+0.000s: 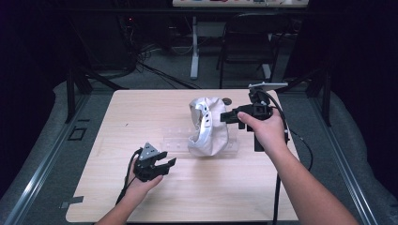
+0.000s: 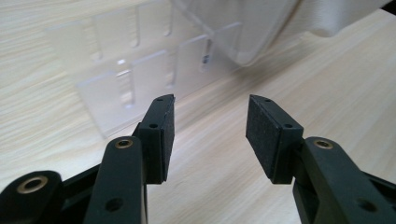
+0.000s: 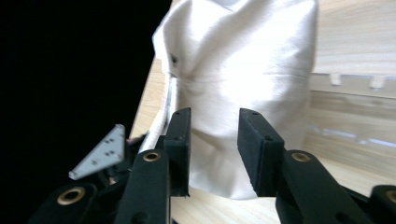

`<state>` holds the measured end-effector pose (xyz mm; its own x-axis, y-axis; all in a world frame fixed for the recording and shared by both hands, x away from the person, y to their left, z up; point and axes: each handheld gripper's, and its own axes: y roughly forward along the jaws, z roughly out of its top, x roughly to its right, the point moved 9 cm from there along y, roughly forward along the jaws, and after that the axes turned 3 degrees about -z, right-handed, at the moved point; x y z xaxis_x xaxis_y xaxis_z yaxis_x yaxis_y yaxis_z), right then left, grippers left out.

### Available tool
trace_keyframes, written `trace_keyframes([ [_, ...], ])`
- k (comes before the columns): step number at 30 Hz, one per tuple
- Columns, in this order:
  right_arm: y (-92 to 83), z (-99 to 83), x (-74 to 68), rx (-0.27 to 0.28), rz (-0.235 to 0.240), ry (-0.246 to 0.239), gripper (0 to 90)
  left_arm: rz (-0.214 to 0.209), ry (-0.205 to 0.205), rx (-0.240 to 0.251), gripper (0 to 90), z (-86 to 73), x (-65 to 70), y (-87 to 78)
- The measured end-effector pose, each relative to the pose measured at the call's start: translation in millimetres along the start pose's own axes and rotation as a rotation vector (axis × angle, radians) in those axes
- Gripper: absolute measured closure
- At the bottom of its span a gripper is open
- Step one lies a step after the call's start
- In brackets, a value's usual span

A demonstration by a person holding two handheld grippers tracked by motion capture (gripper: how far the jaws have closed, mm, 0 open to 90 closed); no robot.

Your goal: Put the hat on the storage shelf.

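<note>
Your left gripper (image 1: 165, 165) is hovering over the near left part of the wooden table (image 1: 117, 122), its jaws standing apart with nothing between them. In the left gripper view those jaws are pointing at the clear plastic rack (image 2: 140, 70), which is lying just ahead, with bare tabletop between.

Further right, the white cloth bag (image 1: 209, 125) is sitting on the rack (image 1: 176, 138) near the table's middle, bunched and roughly upright.

Your right gripper (image 1: 224, 117) is pointing leftward at the bag, just beside its right flank. Its jaws are standing partly apart and gripping nothing; in the right gripper view the bag (image 3: 243, 88) is lying beyond the pads.
</note>
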<state>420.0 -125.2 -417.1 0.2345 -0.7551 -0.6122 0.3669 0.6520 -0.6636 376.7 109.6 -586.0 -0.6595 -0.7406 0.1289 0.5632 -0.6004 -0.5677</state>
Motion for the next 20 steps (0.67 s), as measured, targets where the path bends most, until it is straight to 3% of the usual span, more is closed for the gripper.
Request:
trace_keyframes([
  [7,4.0,-17.8,21.0,0.007,-0.046,-0.010,59.1,0.022,-0.006,-0.010,52.1,-3.9,-8.0,1.0],
  [11,5.8,-30.1,39.1,0.015,-0.112,-0.049,57.4,0.031,-0.005,-0.016,50.7,-5.8,-7.6,3.1],
  [15,9.6,-42.6,56.3,0.036,-0.137,-0.078,55.1,0.030,0.009,-0.030,46.3,-7.3,-5.6,5.8],
  [20,12.7,-59.4,77.4,0.083,-0.238,-0.152,52.9,0.027,0.019,-0.023,43.2,-6.3,-0.2,9.7],
])
